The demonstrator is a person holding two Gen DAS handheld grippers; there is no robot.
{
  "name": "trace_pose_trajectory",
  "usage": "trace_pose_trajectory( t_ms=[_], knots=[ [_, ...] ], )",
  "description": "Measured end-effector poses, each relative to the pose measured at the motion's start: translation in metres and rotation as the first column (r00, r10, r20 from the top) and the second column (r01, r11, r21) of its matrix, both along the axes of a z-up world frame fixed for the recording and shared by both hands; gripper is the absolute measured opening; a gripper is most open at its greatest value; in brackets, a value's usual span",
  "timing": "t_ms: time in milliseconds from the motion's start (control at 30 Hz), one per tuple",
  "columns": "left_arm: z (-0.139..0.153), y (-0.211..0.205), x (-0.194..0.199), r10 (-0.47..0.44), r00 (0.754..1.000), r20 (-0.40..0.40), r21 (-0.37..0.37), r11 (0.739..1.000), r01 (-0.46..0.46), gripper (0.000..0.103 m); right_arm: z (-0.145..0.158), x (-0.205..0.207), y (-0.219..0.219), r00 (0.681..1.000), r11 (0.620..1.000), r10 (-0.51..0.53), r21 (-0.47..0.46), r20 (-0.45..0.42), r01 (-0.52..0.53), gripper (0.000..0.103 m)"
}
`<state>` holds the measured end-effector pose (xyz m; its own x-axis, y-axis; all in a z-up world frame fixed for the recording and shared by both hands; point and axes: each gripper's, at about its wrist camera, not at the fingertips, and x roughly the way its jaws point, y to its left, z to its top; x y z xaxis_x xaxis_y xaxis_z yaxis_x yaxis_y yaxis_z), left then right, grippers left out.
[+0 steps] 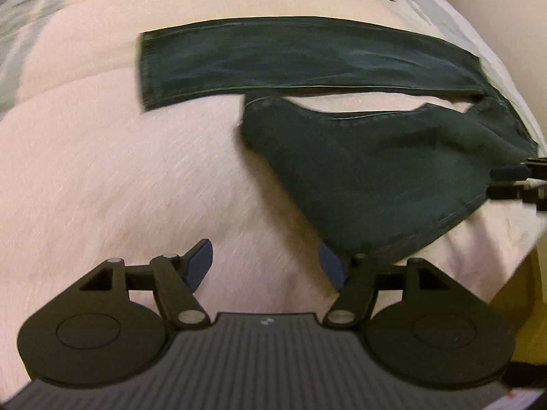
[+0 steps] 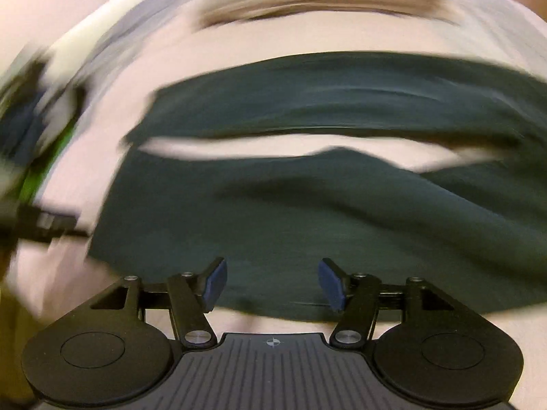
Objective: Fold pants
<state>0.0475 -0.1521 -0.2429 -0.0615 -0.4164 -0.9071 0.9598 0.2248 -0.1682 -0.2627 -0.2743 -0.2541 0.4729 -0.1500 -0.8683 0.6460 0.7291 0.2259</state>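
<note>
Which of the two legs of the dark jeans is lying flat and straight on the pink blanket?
The far leg, stretched out flat with its hem square at the left. The near leg is rumpled and bunched, its hem curling back on itself.

The pants [image 1: 307,58] were dark, greenish-black denim, spread on a pale pink bedcover [image 1: 102,171]. The far leg lay flat and straight, running left to right, its hem at the left end and a lighter seam line along its near edge. The near leg was shorter in view, bunched and folded back on itself, its hem edge curling up near the middle. A narrow gap of bedcover showed between the two legs, which joined at the right.
</note>
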Motion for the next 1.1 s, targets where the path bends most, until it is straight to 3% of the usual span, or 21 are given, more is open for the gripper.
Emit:
trace_pose_trajectory(
  t_ms=[67,100,167,233,333,400,433,467,500,567,600,700,767,867,1100],
  knots=[
    [0.000,0.017,-0.004,0.048,0.999,0.016,-0.004,0.999,-0.047,0.065,-0.007,0.028,0.024,0.979,0.978,0.200,-0.062,-0.029,-0.201,0.058],
    [0.001,0.026,-0.006,0.074,0.997,0.031,-0.008,0.997,-0.074,0.067,-0.011,0.041,0.036,0.953,0.949,0.300,-0.091,-0.040,-0.303,0.059],
    [0.002,0.040,-0.007,0.115,0.992,0.053,-0.014,0.993,-0.114,0.068,-0.023,0.063,0.061,0.887,0.874,0.455,-0.155,-0.075,-0.461,0.059],
    [0.005,0.053,-0.008,0.145,0.988,0.060,-0.028,0.989,-0.143,0.071,-0.036,0.084,0.086,0.800,0.771,0.586,-0.217,-0.124,-0.599,0.059],
    [0.008,0.066,-0.005,0.140,0.988,0.069,-0.047,0.989,-0.137,0.074,-0.056,0.102,0.117,0.663,0.595,0.711,-0.302,-0.234,-0.745,0.059],
    [0.007,0.074,-0.008,0.111,0.990,0.092,-0.064,0.992,-0.105,0.077,-0.066,0.110,0.128,0.612,0.505,0.733,-0.366,-0.296,-0.782,0.058],
    [0.005,0.077,-0.010,0.097,0.990,0.101,-0.075,0.993,-0.089,0.079,-0.068,0.115,0.130,0.610,0.492,0.729,-0.381,-0.312,-0.783,0.058],
    [0.003,0.081,-0.012,0.075,0.991,0.110,-0.089,0.994,-0.065,0.080,-0.066,0.118,0.127,0.625,0.506,0.718,-0.388,-0.305,-0.770,0.048],
    [0.001,0.084,-0.015,0.056,0.992,0.117,-0.102,0.994,-0.044,0.080,-0.061,0.121,0.121,0.654,0.543,0.704,-0.384,-0.278,-0.747,0.029],
    [-0.003,0.085,-0.023,0.013,0.991,0.133,-0.122,0.992,0.004,0.080,-0.047,0.125,0.103,0.731,0.641,0.642,-0.361,-0.232,-0.678,0.012],
    [-0.004,0.084,-0.027,-0.009,0.991,0.134,-0.138,0.990,0.027,0.080,-0.036,0.125,0.089,0.784,0.710,0.592,-0.339,-0.186,-0.617,0.003],
    [-0.005,0.075,-0.048,-0.067,0.985,0.159,-0.177,0.980,0.095,0.080,-0.009,0.121,0.048,0.899,0.865,0.434,-0.252,-0.060,-0.434,0.000],
    [-0.006,0.064,-0.063,-0.084,0.982,0.168,-0.208,0.971,0.119,0.080,0.004,0.117,0.025,0.936,0.916,0.352,-0.202,-0.009,-0.346,0.000],
    [-0.010,0.040,-0.084,-0.078,0.975,0.206,-0.250,0.959,0.130,0.081,0.015,0.114,-0.009,0.961,0.952,0.276,-0.143,0.028,-0.269,0.000],
    [-0.016,-0.014,-0.125,-0.075,0.961,0.267,-0.281,0.947,0.152,0.081,0.019,0.126,-0.036,0.944,0.945,0.326,-0.052,0.047,-0.324,0.000]
  ],
)
